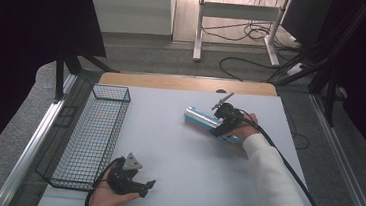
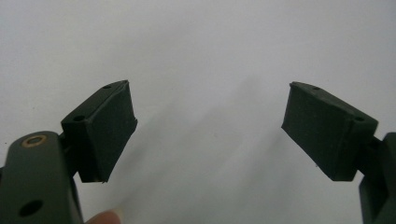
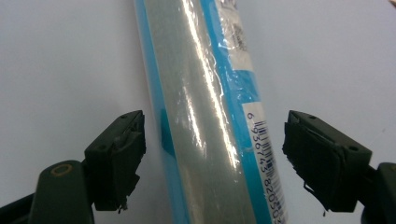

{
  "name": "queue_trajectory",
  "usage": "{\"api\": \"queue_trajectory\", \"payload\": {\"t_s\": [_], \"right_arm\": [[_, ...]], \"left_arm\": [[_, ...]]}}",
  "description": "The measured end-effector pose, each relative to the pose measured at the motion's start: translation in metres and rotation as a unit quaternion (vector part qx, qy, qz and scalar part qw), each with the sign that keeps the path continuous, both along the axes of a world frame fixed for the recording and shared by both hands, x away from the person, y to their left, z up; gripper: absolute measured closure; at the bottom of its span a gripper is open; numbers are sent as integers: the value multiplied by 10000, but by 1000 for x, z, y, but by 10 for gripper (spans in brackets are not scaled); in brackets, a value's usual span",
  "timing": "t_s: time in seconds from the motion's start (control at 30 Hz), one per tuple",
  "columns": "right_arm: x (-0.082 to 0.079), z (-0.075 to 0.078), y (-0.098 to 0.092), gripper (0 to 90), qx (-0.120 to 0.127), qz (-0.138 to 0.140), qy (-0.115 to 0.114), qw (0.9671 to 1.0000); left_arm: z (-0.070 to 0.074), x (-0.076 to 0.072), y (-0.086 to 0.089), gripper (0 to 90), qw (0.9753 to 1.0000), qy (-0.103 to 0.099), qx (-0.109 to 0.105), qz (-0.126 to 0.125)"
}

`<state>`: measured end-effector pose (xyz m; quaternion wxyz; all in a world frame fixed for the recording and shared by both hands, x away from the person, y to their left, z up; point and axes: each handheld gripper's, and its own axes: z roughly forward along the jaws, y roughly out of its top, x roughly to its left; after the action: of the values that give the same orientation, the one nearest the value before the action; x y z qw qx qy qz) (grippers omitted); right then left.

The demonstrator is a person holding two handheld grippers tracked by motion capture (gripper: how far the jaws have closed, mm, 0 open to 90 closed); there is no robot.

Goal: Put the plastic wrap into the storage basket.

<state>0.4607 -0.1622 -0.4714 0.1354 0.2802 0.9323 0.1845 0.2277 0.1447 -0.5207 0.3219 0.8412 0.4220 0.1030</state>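
The right gripper (image 1: 218, 117) is down over the long wrapped package (image 1: 204, 120) on the white table (image 1: 190, 174), well out toward the far right of the surface, and its jaws stand wide apart with the package lying lengthwise between them. In the right gripper view the package (image 3: 205, 116) runs up the middle, a silvery roll inside glossy film with blue edging and a barcode strip along one side, and neither pad (image 3: 119, 154) is touching it yet; there is bare table on both sides. To my eye the step in hand is the grasp itself, and the likely destination is the wire basket (image 1: 93, 135) standing along the left edge of the table, well apart from the package. To do it well the gripper should settle lower so the pads meet the round body across its width rather than skating over the top (that film looks slippery, and a roll like this will want to squirt out sideways). Closing near the middle of the length would keep it from tipping when lifted; from the high view the grip seems nearer one end, though I cannot tell exactly. The left gripper (image 1: 140, 183) rests near the front edge of the table close to the basket's near corner, jaws spread wide over bare white surface, holding nothing.
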Motion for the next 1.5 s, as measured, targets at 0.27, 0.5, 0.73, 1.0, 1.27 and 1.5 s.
{"api": "queue_trajectory", "payload": {"t_s": [0.27, 0.5, 0.73, 1.0, 1.27, 1.5], "right_arm": [[10, -14, 5, 242, -377, 158, 234, 9989], [16, -22, 12, 293, -595, 358, 381, 9969], [19, -20, 13, 304, -655, 385, 519, 9958], [20, -18, 14, 309, -758, 201, 388, 9962], [21, -3, 9, 312, -535, -38, 614, 9967], [17, 12, 5, 316, -337, -133, 620, 9974]], "left_arm": [[-1, 0, -1, 166, 10000, 13, 17, -31], [-2, 1, -1, 166, 10000, 37, 35, -39], [-2, 1, 0, 166, 10000, 40, 48, -45], [-3, 1, 1, 166, 10000, 42, 44, -33], [-4, 2, 1, 166, 10000, 63, 40, -39], [-3, 1, 1, 166, 10000, 48, 22, -36]]}}
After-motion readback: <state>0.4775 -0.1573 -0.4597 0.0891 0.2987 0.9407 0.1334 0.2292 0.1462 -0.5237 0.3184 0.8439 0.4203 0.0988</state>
